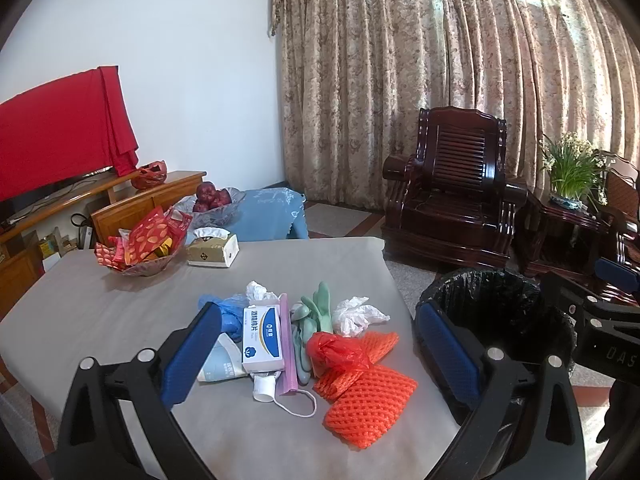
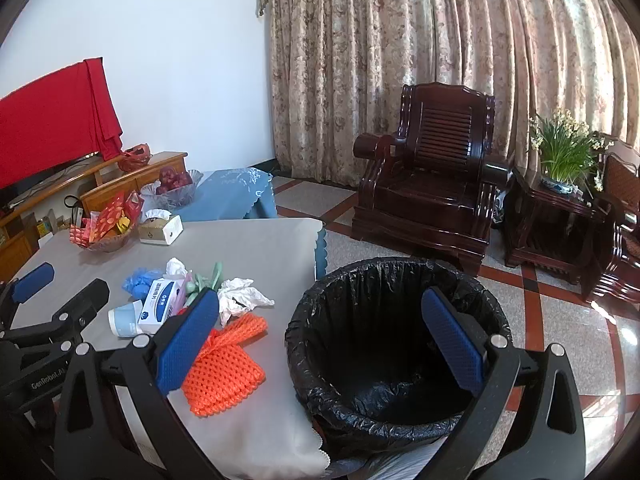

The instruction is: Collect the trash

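Observation:
A heap of trash lies on the grey table: a white and blue box, orange foam nets, a knotted red plastic bag, a pale green glove, crumpled white tissue, a blue glove and a tube with a white cap. My left gripper hangs open above the heap, holding nothing. My right gripper is open and holds nothing, between the orange net and the black-lined bin, which stands beside the table's right edge.
At the table's far side stand a glass bowl of red packets and a tissue box. A bowl of red fruit sits on a blue-covered table behind. A dark wooden armchair and a potted plant stand by the curtains.

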`<control>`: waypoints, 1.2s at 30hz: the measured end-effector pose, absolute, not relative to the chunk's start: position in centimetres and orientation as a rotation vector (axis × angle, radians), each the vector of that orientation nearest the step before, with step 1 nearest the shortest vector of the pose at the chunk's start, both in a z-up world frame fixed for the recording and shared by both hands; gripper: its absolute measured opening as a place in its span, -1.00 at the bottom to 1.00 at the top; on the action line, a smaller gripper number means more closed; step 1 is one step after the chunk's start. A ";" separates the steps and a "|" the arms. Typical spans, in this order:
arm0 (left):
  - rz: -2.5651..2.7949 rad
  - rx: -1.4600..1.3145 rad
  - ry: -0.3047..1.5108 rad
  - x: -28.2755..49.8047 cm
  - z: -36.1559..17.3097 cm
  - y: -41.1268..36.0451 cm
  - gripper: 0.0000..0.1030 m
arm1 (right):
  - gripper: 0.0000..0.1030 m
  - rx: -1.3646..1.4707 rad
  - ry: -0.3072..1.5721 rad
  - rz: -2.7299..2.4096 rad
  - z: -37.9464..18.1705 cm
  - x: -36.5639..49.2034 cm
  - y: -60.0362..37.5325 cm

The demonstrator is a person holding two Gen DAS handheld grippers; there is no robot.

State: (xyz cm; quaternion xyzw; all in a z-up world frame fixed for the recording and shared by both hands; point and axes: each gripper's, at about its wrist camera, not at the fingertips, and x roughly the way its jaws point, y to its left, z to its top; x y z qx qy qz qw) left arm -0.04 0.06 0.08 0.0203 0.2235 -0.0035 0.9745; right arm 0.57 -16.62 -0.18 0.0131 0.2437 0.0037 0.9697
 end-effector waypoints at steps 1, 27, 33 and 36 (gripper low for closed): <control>-0.008 0.041 0.451 0.0 0.1 0.1 0.88 | 0.91 0.028 0.492 0.006 -0.1 0.7 -16.5; -0.006 0.044 0.454 0.0 0.0 0.0 0.88 | 0.91 0.030 0.495 0.006 -0.6 0.6 -17.1; -0.006 0.044 0.454 0.1 0.0 0.0 0.88 | 0.91 0.032 0.496 0.005 -0.8 0.5 -17.2; -0.006 0.044 0.454 0.1 0.0 0.0 0.88 | 0.91 0.033 0.496 0.005 -0.8 0.5 -17.2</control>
